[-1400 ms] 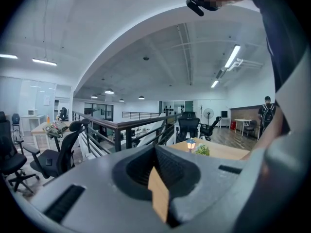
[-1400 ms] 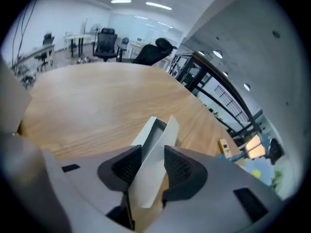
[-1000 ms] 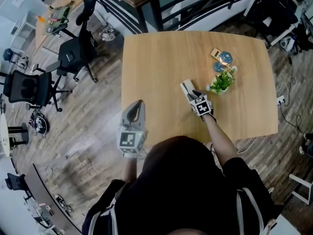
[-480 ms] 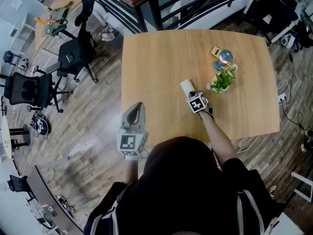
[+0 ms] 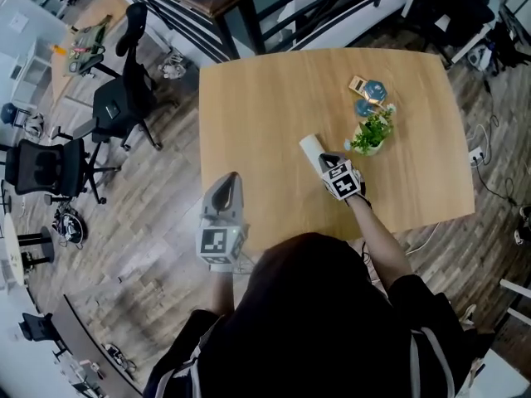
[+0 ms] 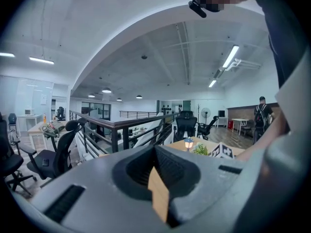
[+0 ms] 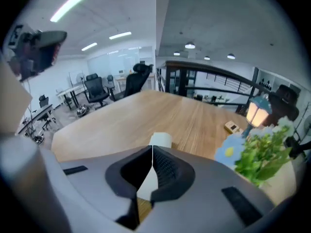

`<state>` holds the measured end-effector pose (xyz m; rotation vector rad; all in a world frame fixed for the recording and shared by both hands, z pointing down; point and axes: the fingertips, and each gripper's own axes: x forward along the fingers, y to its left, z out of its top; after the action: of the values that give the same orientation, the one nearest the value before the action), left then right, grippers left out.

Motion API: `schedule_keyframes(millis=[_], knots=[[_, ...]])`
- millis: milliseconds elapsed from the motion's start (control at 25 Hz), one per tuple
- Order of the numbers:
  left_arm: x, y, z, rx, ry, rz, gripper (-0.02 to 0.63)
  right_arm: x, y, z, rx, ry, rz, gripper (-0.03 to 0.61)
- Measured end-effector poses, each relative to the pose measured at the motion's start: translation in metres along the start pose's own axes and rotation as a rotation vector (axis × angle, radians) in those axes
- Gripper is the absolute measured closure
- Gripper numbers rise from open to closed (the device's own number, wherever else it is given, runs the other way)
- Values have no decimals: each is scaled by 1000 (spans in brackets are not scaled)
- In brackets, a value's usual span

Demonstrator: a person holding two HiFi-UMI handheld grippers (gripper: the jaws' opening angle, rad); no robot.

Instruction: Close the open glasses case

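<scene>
The right gripper [image 5: 325,161] has its jaws pressed together with nothing between them. A second ago they stood wide open. Just past its tips lies the glasses case [image 5: 313,148], a white rounded shape near the middle of the table [image 5: 265,114], pointing away from the person. A second ago the case showed a raised lid. Now it reads as one smooth closed tube, both from the head view and from the right gripper's own camera. The gripper also seems to have lifted a little off it. Judging by that, the lid has been pushed down and the task looks all but finished. What remains is probably to draw back and check that it stays shut.

The left gripper [image 5: 231,179] hangs by the table's near left corner, jaws also together and empty, well apart from the case. Beyond the case stand a small potted plant [image 5: 370,133] and a little lamp [image 7: 256,111].

Several things cannot be settled. The near end of the case is covered by the right gripper in both views, so whether the tips touch it cannot be told. The seam and any catch are too small to see, so a full latch is not confirmed. The left gripper's camera shows only the table's far edge, not the case.
</scene>
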<state>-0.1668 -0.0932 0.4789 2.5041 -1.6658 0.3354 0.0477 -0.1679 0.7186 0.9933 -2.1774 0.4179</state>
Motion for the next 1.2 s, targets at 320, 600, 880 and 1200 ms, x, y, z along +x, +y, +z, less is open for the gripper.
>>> schedule_keyframes(millis=[320, 600, 880, 1200], knots=[[17, 13, 18, 63, -10, -6, 615, -180, -33, 94, 54, -556, -178, 565], [26, 15, 36, 96, -36, -5, 615, -251, -61, 97, 106, -633, -385, 565], [26, 13, 40, 104, -42, -12, 615, -270, -55, 113, 79, -672, -406, 565], [24, 14, 40, 99, -48, -8, 615, -275, -52, 117, 103, -693, -402, 565]])
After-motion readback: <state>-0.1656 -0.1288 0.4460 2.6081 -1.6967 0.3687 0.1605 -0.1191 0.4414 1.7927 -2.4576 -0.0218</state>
